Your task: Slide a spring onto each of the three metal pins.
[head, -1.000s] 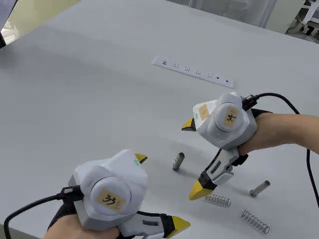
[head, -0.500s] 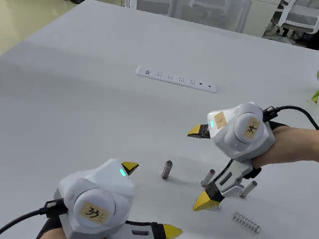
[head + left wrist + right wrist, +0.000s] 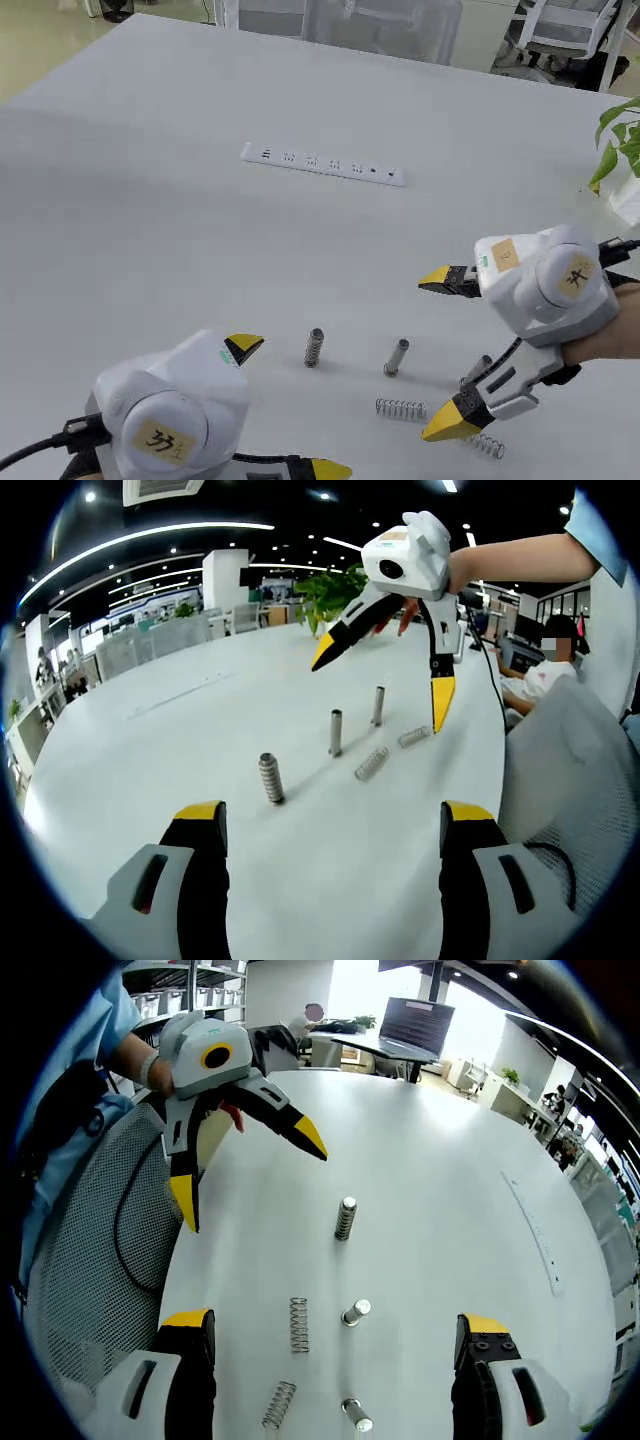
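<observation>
The left tongs and the right tongs both gape wide, empty, above the worktop, where one pin wears a spring.

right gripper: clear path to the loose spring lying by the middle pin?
Probably yes. The right gripper is open and hangs close beside the spring, which lies flat on the table, apart from the middle pin. Nothing sits between them.

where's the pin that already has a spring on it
In the head view the sprung pin stands upright low in the middle, just left of a bare pin; a loose spring lies nearer the person, to its right.
</observation>
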Action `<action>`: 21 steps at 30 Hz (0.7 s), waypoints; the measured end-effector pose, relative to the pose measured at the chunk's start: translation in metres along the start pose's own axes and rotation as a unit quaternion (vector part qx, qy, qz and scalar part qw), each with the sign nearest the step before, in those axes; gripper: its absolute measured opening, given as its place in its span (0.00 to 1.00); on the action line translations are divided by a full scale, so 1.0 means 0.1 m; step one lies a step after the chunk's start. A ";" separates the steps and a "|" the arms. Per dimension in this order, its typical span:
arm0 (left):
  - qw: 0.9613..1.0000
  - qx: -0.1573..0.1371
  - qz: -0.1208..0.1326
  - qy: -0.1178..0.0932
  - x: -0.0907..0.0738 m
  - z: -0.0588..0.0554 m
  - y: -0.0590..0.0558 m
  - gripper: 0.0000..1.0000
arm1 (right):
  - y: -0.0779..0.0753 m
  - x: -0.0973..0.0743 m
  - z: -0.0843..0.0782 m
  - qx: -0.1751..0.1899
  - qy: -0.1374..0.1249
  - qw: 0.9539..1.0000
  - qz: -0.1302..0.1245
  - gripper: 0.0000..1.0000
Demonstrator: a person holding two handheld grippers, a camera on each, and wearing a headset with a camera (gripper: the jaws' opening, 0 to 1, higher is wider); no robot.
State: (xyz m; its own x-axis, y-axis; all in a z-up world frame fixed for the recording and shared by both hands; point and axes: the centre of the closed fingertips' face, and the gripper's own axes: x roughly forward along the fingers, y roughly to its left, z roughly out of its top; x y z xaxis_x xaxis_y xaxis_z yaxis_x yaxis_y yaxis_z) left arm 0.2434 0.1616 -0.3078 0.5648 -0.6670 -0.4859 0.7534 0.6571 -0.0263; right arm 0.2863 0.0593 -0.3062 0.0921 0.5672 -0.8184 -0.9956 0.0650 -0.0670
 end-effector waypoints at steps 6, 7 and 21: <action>1.000 0.013 -0.015 0.001 0.03 0.04 -0.04 0.84 | 0.07 -0.16 -0.25 0.035 -0.004 0.999 -0.027 0.99; 1.000 0.015 -0.016 0.001 0.04 0.04 -0.04 0.84 | 0.08 -0.19 -0.28 0.043 -0.005 0.999 -0.032 0.99; 0.998 0.034 -0.044 0.002 0.12 0.11 -0.14 0.82 | 0.32 -0.47 -0.60 0.119 -0.026 0.989 -0.086 0.99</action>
State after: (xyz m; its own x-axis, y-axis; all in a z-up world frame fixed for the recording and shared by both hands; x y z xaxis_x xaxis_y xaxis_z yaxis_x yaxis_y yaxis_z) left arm 0.2432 0.1402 -0.3037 0.4946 -0.7199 -0.4870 0.8209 0.5709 -0.0102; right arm 0.2491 -0.0148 -0.3040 0.2671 0.5722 -0.7754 -0.9339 0.3520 -0.0619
